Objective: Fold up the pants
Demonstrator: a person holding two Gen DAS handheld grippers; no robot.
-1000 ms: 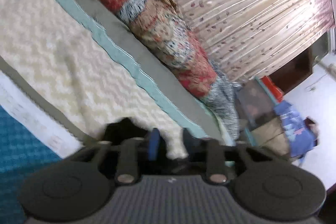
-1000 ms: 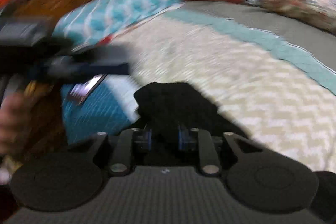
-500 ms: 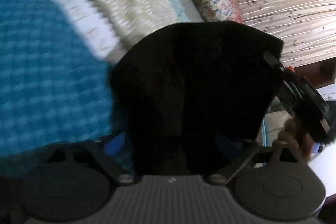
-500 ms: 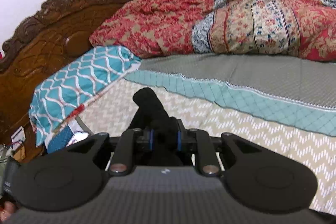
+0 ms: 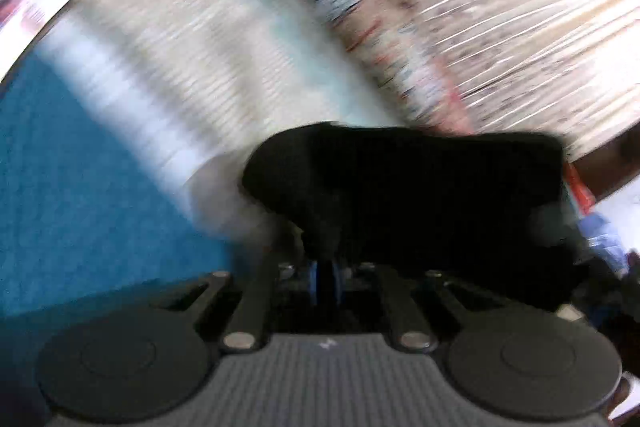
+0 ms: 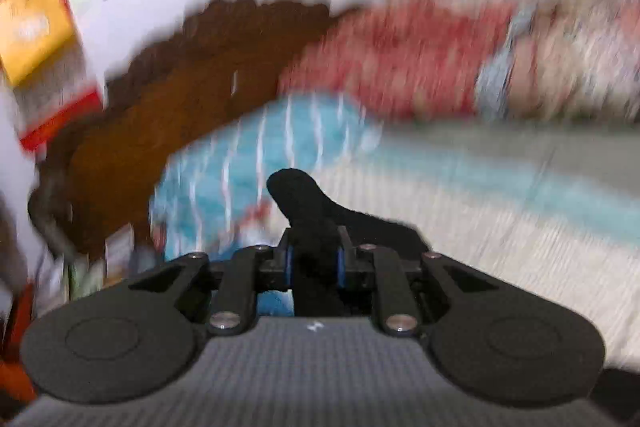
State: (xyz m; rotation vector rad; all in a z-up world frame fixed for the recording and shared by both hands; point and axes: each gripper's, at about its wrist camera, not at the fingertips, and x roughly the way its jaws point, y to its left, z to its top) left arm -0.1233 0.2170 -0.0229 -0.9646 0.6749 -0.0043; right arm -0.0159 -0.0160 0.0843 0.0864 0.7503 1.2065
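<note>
Closest to each camera, both grippers pinch black cloth. The left gripper (image 5: 325, 277) has its fingers pressed nearly together on a bunched edge of the black pants (image 5: 420, 195), which spread out as a wide dark sheet ahead of the fingers and off to their right. The right gripper (image 6: 313, 261) clamps another bunch of the pants (image 6: 308, 211); a rounded nub of cloth pokes up just beyond its fingertips, and more trails to the right.

Beyond the fingers lies the cream zigzag bedspread (image 6: 500, 239), then a teal patterned pillow (image 6: 256, 155) ahead and left, a red floral quilt (image 6: 400, 63), a carved wooden headboard (image 6: 160, 95), and curtains (image 5: 520, 19) farthest off.

Everything is motion-blurred. Judging by this, the pants are held up off the bed, not laid flat, and no neat fold shows, so most of the folding seems left to do.
</note>
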